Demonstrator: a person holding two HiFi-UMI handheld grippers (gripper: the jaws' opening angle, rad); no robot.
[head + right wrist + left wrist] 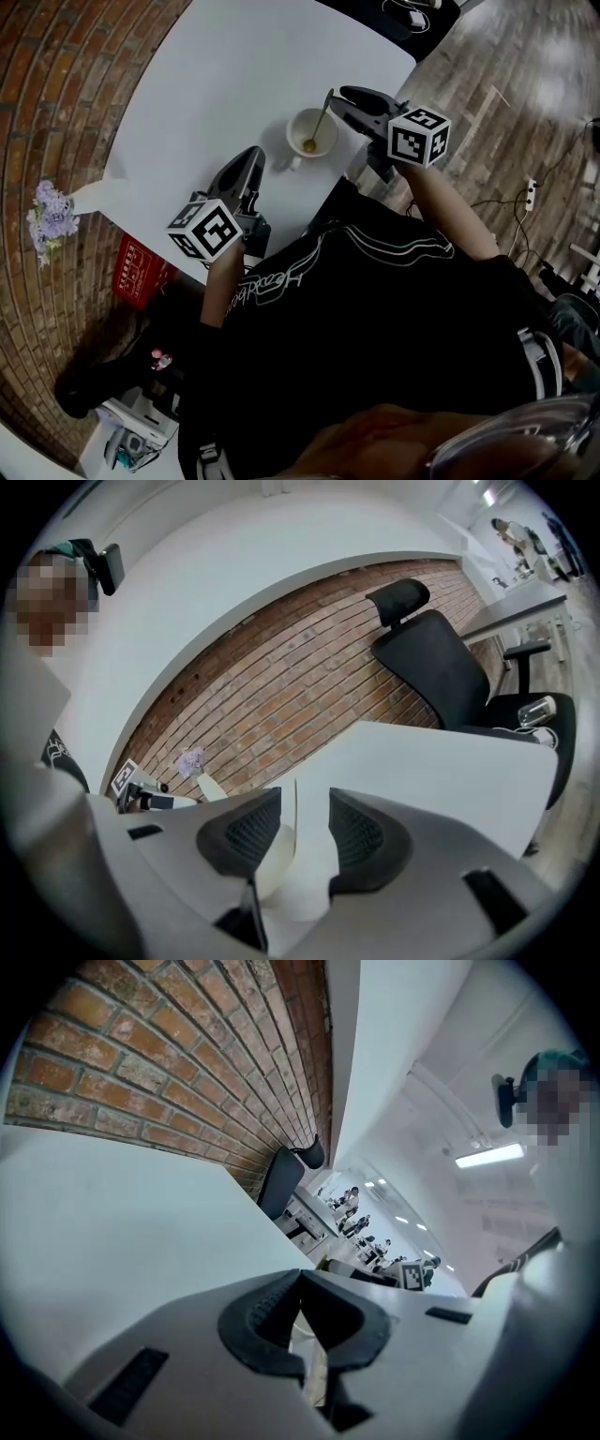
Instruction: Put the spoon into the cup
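A white cup [312,134] stands on the white table [216,84], and a gold spoon [322,117] rests in it, bowl down, with the handle leaning out over the far rim. Just right of the handle, my right gripper [343,101] is open. In the right gripper view the thin spoon handle [295,810] rises between the spread pads [246,832] without touching them, above the pale cup [273,857]. My left gripper [253,157] hovers over the table left of the cup, shut and empty, and its tips meet in the left gripper view [302,1277].
A white vase of purple flowers [52,217] sits at the table's left corner, and a red crate [141,272] is on the floor below it. A black office chair [441,667] stands beyond the table's far side by the brick wall [281,677].
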